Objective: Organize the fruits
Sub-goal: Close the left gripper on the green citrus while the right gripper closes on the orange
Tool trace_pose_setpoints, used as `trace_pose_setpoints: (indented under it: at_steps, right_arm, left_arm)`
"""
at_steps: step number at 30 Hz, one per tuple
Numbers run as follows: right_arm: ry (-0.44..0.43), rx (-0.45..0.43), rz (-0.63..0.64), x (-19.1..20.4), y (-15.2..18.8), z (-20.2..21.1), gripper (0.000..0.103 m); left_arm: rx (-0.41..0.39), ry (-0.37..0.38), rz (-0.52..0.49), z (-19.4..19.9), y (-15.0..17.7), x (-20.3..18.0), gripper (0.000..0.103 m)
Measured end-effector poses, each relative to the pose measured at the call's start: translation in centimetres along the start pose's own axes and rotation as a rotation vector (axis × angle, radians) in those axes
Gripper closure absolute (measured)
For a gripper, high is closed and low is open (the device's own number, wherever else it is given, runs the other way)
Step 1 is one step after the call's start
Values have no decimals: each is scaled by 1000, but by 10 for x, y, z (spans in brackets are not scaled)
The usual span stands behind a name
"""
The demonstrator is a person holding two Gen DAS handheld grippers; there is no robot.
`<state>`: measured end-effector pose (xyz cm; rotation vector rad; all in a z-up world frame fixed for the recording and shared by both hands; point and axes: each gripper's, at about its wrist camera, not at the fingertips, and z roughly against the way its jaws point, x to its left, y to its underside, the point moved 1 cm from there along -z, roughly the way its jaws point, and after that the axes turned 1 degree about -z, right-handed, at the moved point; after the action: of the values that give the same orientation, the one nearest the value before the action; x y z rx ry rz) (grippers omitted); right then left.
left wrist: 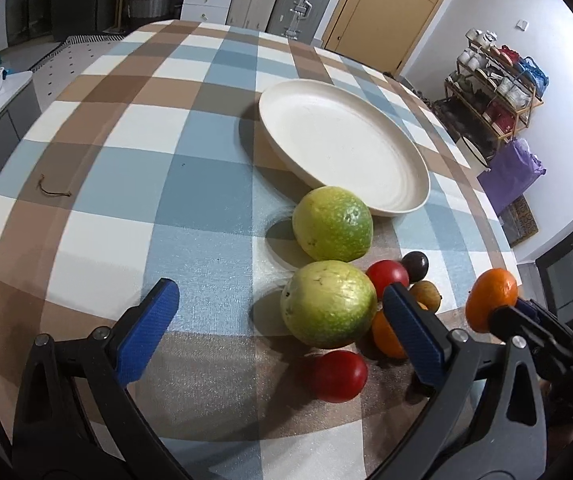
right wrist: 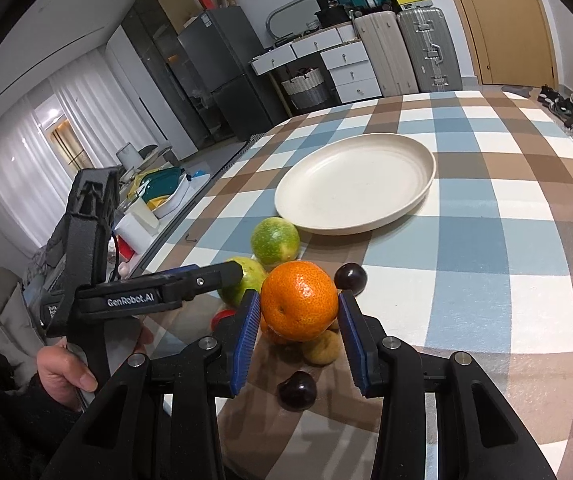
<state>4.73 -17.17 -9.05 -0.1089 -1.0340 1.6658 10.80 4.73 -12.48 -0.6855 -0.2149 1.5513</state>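
- You work over a table (left wrist: pixel 98 184) covered in a blue, brown and white checked cloth; behind it stand white drawers (right wrist: pixel 350 66), two suitcases (right wrist: pixel 426 48), a dark fridge (right wrist: pixel 222 72) and a wooden door (right wrist: pixel 498 20).
- In the left wrist view a shoe rack (left wrist: pixel 494 92) stands at 2 o'clock, with a purple bag (left wrist: pixel 512 172) below it.
- The cream plate (right wrist: pixel 422 184) sits at 12 o'clock in the right wrist view, with nothing on it.
- Your right gripper (right wrist: pixel 299 316) is clamped on the mandarin (right wrist: pixel 299 306), held off the cloth above the fruit pile.
- Your left gripper (left wrist: pixel 282 304) has its fingers spread wide apart, holding nothing; the near guava (left wrist: pixel 328 304) lies between them.
- The far guava (left wrist: pixel 332 224) lies just beside the plate rim, at 12 o'clock from the near one.
- Around them, seen from the left wrist: two red tomatoes (left wrist: pixel 338 376), a dark plum (left wrist: pixel 415 266), a small brown fruit (left wrist: pixel 426 296) and a second orange fruit (left wrist: pixel 386 336), partly hidden by your left gripper's right finger.
- Another dark plum (right wrist: pixel 297 391) lies at 6 o'clock under the held mandarin.
- A bit of brown string (left wrist: pixel 52 191) lies at 9 o'clock on the cloth, well apart from the fruit.
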Motion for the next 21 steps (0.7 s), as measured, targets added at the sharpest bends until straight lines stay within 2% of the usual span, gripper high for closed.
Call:
trace_pose_setpoints:
  at_steps: [7,9,13,21]
  right_arm:
    - [-8,-3,-19,-9,-4,-1,63]
    - [-9,-5,-20,-10,-5,-1,63]
    - [-15,-6,-19,-11,-7,-2,63]
    - [-26,-11,-33,-17,-17,-6,63]
  left_arm:
    - [45,72,-8,-10,0,-3,19]
    - [56,112,-10,-12,0,-4,28]
    - [92,225,5,-16,-1,-4,54]
    - [95,264,11,-18,-3,0,54]
